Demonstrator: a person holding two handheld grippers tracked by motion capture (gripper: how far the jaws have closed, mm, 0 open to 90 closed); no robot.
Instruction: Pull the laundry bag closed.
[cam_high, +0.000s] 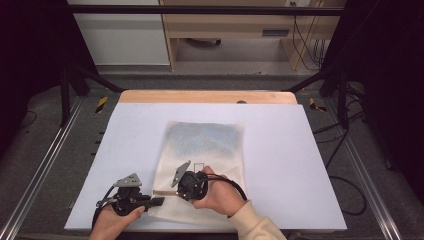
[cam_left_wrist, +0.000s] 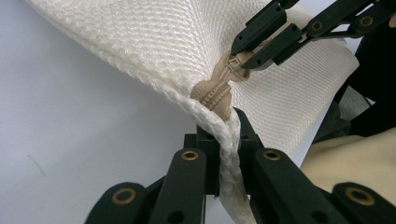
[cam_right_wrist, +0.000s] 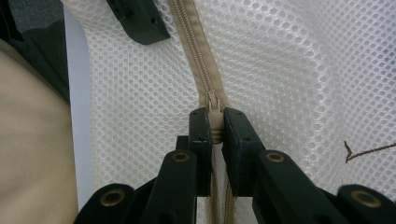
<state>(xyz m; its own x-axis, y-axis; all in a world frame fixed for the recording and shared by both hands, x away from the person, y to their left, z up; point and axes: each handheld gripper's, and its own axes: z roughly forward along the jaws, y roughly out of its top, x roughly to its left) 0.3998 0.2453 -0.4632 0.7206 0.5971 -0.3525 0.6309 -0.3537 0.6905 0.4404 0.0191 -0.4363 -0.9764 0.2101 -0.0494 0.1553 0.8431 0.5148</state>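
Lying flat mid-bench (cam_high: 125, 150), white mesh bag (cam_high: 207, 145) has its corner edge clamped in the left claw (cam_left_wrist: 224, 130) while the right claw (cam_right_wrist: 214, 122) pinches the zipper pull (cam_right_wrist: 213, 103).

mesh bag (cam_high: 205, 150) | white, flat on table | tan zipper (cam_right_wrist: 198, 60) near edge

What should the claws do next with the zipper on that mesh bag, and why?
Probably the right claw should draw the zipper pull along the tan zipper, away from the left claw. Each is already shut, the left pinning the mesh bag's corner to keep it taut.
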